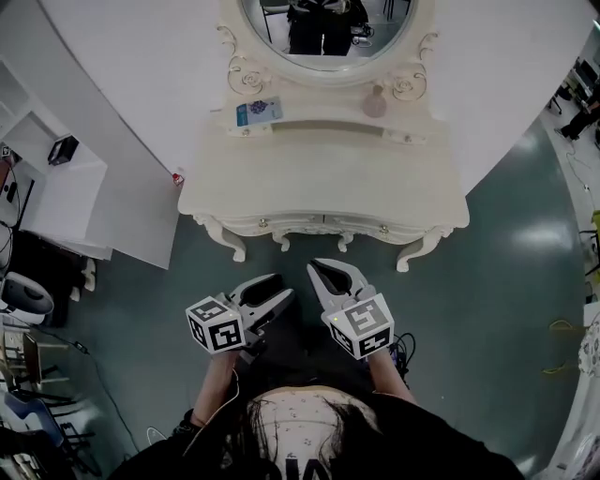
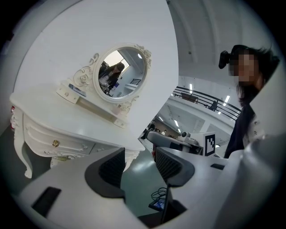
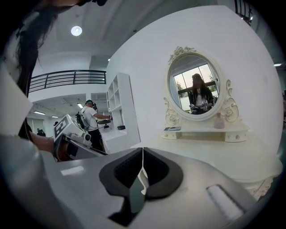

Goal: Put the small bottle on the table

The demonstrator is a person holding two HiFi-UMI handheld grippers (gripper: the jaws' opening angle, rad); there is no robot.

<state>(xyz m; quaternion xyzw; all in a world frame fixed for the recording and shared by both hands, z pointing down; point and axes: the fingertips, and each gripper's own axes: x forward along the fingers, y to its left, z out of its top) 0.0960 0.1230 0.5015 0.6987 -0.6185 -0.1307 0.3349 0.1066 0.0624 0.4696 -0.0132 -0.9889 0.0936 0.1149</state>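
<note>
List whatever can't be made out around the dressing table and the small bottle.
Small bottle: cap and label too small, head view and right gripper view.
Blue card: print too small, head view.
Mirror: upper part cut off by head view's top edge.

Cream dressing table (image 1: pixel 323 178), pale pink small bottle (image 1: pixel 375 101), blue-and-white packet (image 1: pixel 259 112), teal floor (image 1: pixel 506 281), black-and-white square markers on left gripper (image 1: pixel 281 288) and right gripper (image 1: pixel 317 270).
</note>
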